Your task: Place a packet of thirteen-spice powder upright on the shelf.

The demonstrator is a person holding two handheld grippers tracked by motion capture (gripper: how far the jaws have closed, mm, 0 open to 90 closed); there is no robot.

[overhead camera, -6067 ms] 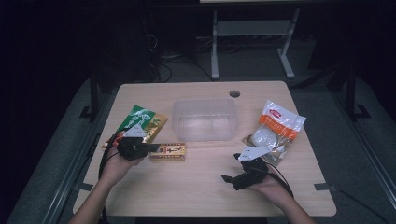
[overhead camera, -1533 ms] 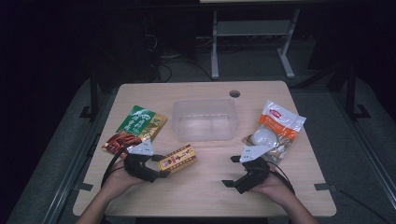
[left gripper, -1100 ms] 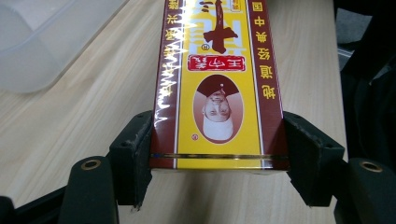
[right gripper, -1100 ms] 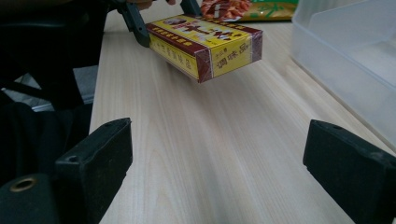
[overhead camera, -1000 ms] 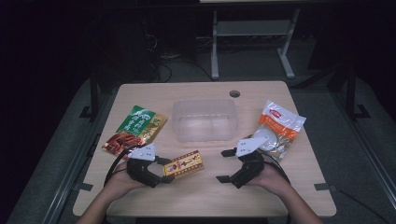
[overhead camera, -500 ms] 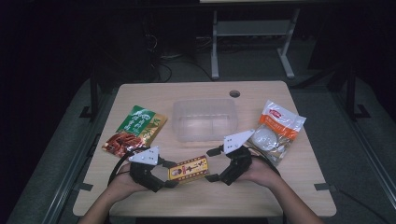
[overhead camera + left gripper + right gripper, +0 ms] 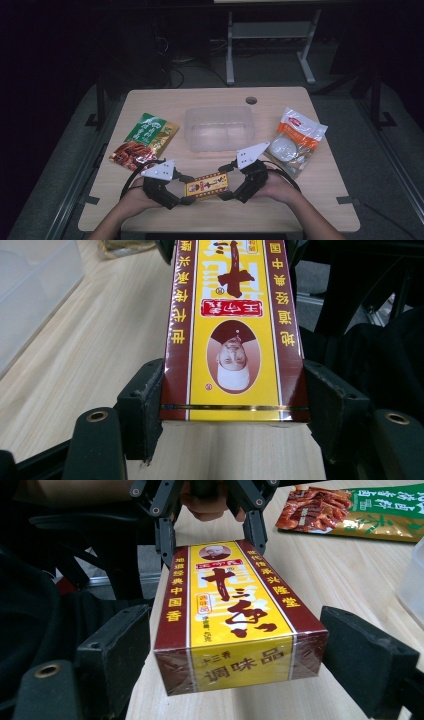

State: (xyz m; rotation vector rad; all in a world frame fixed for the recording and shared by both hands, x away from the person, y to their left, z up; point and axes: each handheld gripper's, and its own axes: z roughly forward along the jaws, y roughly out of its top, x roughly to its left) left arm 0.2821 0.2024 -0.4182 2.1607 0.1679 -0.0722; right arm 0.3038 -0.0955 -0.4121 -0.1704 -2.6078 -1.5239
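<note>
The yellow-and-maroon box [image 7: 207, 184] hangs just above the near middle of the table [image 7: 320, 195], in front of the clear plastic tub [image 7: 219, 127], stretched between two grippers. The left gripper [image 7: 186, 194] has one end pinched, both pads flat against the box's long sides in the left gripper view [image 7: 232, 330]. At the other end, the right gripper [image 7: 224, 183] has its jaws either side of the box [image 7: 235, 615] and has just been closing them, but daylight shows on both sides, more on one, so no grip there yet. That's the risk as I judge it: the box sits off-centre in that gap, so one pad could land first, shove the far end sideways and twist it in the left gripper's hold. Let go on the left too early and the box drops to the tabletop. Off to the left lies the green snack packet [image 7: 145, 141], to the right the white-and-orange bag [image 7: 296, 140], both well apart from the action.
</note>
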